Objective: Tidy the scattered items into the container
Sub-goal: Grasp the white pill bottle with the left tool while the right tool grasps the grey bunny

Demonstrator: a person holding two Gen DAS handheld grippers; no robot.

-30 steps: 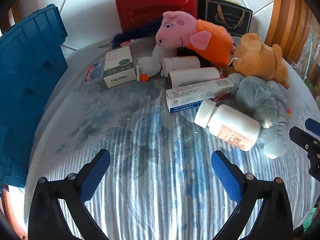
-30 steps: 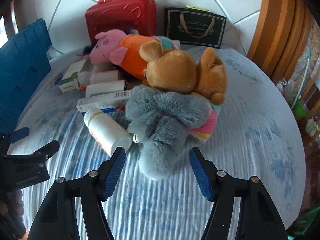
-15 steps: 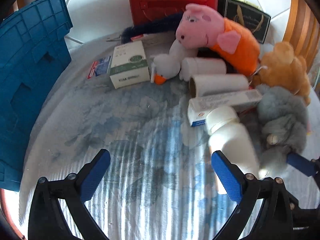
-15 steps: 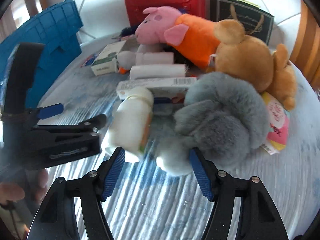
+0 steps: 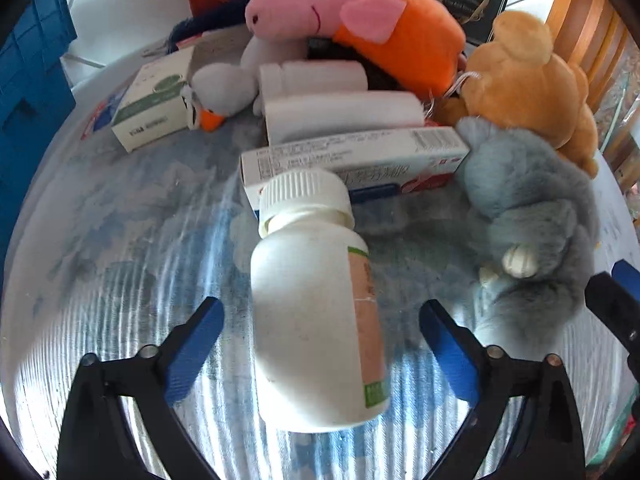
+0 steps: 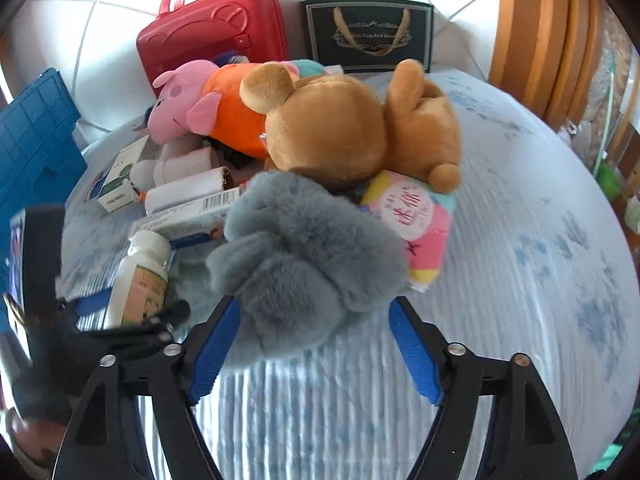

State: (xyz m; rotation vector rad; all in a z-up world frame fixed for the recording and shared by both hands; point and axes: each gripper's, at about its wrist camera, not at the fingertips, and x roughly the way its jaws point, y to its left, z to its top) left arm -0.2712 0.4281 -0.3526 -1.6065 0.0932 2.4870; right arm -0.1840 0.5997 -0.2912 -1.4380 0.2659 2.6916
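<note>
crate, blue (image 5: 28,92), ribbed wall, at far left edge of the left wrist view; stands beside the blue-patterned tablecloth (image 5: 132,240).
green-and-white carton (image 5: 154,110), lying flat near the crate, with a small white plush with orange beak (image 5: 222,98) touching its right end.
left gripper (image 5: 320,320), jaws spread wide, gripping nothing; white pill bottle (image 5: 316,320) lies on its side between the blue pads (image 5: 196,344), ribbed cap pointing away, neither pad touching it.
long white medicine box (image 5: 352,160), just behind the bottle cap; two white cylinders behind the box, the nearer one a white roll (image 5: 344,116).
pink pig plush in orange (image 5: 352,24), leaning over the cylinders; red case (image 6: 216,36) upright behind it against the tiled wall.
grey furry plush (image 6: 304,264), right of the bottle, resting on the cloth; its near end sits between the fingers of the right gripper (image 6: 314,338).
right gripper, jaws wide apart, clasping nothing; whether the left pad brushes the fur cannot be told.
brown bear plush (image 6: 348,128), lying behind and partly on the grey plush.
pink printed packet (image 6: 412,224), under the bear's foot, just right of the grey plush.
black gift bag (image 6: 368,34), upright by the wall, right of the red case.
wooden chair back (image 6: 540,36), at far right.
</note>
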